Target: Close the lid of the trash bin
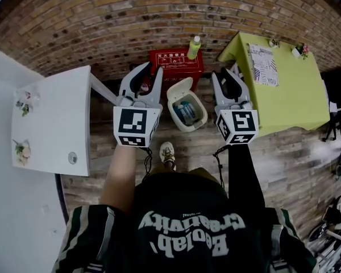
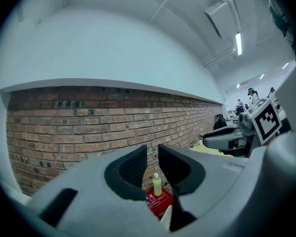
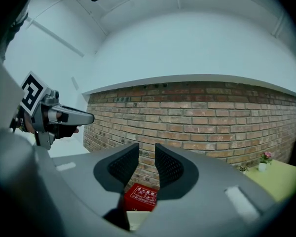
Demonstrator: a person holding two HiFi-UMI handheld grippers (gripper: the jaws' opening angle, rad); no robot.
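Straight ahead of the person, at twelve o'clock from the shoe [image 1: 167,152] on the plank floor, stands the trash bin [image 1: 196,121], a small cream tub with rounded corners. Its lid [image 1: 179,88] is tipped up at the far side, so the bin is open, and something blue shows inside. Just beyond it, again at twelve o'clock, a red box [image 1: 176,61] sits against the brick wall [image 1: 102,21] with a pale green bottle [image 1: 194,47] upright on top. The left gripper [image 1: 150,70] hangs at the bin's ten o'clock and the right gripper [image 1: 226,75] at its two o'clock. Both are held level and pointed at the wall, apart from the bin. Each has its jaws a narrow gap apart with nothing between them, only wall, box and a sliver of cream bin seen through the slot. At nine o'clock a white table [image 1: 54,124] brings its long edge close to the left arm. At two to three o'clock a lime-green table [image 1: 284,95] has its near corner just beside the right gripper. Between those two edges the floor [image 1: 187,144] runs as a bare lane to the bin. Dark gear crowds the floor at four o'clock, well apart from it.
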